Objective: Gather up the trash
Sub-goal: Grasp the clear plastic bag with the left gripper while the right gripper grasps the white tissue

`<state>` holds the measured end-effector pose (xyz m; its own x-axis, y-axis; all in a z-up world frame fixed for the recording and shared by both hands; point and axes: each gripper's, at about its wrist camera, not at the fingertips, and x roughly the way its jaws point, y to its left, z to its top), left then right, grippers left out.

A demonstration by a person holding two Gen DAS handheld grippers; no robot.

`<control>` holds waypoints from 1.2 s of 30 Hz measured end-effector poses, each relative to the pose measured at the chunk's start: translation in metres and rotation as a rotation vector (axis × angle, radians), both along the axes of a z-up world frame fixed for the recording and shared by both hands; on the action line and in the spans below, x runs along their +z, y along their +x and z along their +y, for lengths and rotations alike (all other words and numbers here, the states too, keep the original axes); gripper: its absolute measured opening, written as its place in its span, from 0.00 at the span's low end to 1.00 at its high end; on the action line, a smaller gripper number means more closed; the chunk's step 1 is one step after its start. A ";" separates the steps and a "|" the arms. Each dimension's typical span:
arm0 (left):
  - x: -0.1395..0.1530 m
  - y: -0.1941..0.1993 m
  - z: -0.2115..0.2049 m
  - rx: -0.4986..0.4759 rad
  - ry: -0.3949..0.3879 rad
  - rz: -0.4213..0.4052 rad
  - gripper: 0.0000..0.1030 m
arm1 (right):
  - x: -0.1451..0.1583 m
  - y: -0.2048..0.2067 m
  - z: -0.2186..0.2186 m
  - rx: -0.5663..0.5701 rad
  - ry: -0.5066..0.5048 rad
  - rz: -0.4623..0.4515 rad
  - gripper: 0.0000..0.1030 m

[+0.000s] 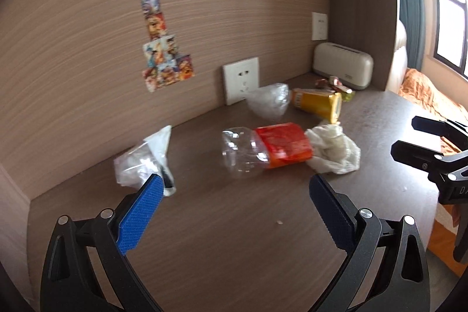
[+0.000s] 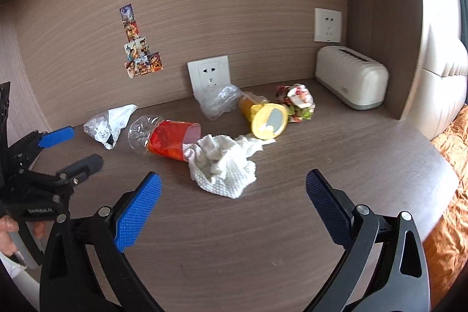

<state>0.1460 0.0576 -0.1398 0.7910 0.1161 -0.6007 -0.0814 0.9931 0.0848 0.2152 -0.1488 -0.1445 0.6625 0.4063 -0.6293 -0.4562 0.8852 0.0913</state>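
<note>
Trash lies scattered on a dark wooden desk (image 1: 219, 239) (image 2: 278, 239). A clear plastic bottle with an orange label (image 1: 266, 148) (image 2: 166, 138) lies on its side beside a crumpled white paper towel (image 1: 333, 149) (image 2: 225, 165). At the left sits a crumpled clear wrapper (image 1: 143, 163) (image 2: 108, 125). Farther back are a clear plastic bag (image 1: 269, 100) (image 2: 218, 101), a tipped yellow can (image 1: 318, 104) (image 2: 264, 119) and a colourful wrapper (image 1: 336, 85) (image 2: 297, 103). My left gripper (image 1: 235, 186) (image 2: 71, 146) is open, short of the bottle. My right gripper (image 2: 234, 182) (image 1: 409, 136) is open just before the towel.
A cream toaster-shaped box (image 1: 342, 69) (image 2: 351, 76) stands in the back right corner. Wall sockets (image 1: 241, 79) (image 2: 209, 75) and stickers (image 1: 163, 48) are on the wood-panel back wall. An orange blanket (image 1: 433, 98) lies past the desk's right edge. A person's hand (image 2: 8, 233) holds the left gripper.
</note>
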 end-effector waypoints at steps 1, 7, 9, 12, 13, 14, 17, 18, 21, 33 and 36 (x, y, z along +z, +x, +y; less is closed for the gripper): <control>-0.001 0.002 0.009 0.023 0.008 0.001 0.95 | -0.003 0.005 0.008 0.002 -0.004 0.006 0.96; -0.004 0.015 0.055 0.116 0.000 0.003 0.95 | -0.023 0.030 0.034 -0.003 -0.029 0.048 0.96; -0.005 0.021 0.065 0.131 0.000 0.005 0.95 | -0.030 0.040 0.039 -0.021 -0.049 0.061 0.96; -0.010 0.034 0.077 0.154 0.010 0.014 0.95 | -0.040 0.053 0.043 -0.045 -0.062 0.090 0.96; -0.012 0.039 0.081 0.167 0.011 0.019 0.95 | -0.043 0.056 0.044 -0.055 -0.072 0.096 0.96; -0.014 0.045 0.087 0.181 0.006 0.029 0.95 | -0.046 0.059 0.045 -0.059 -0.079 0.104 0.96; -0.021 0.059 0.104 0.221 -0.031 0.051 0.94 | -0.050 0.067 0.048 -0.067 -0.081 0.128 0.96; -0.022 0.063 0.108 0.232 -0.040 0.057 0.93 | -0.050 0.069 0.049 -0.070 -0.086 0.125 0.96; -0.034 0.076 0.117 0.227 -0.078 0.123 0.58 | -0.053 0.076 0.053 -0.073 -0.106 0.135 0.96; -0.032 0.061 0.095 0.186 -0.039 0.116 0.42 | -0.055 0.073 0.056 -0.025 -0.129 0.166 0.22; -0.022 0.049 0.085 0.177 -0.038 0.100 0.41 | -0.042 0.066 0.048 -0.025 -0.109 0.145 0.20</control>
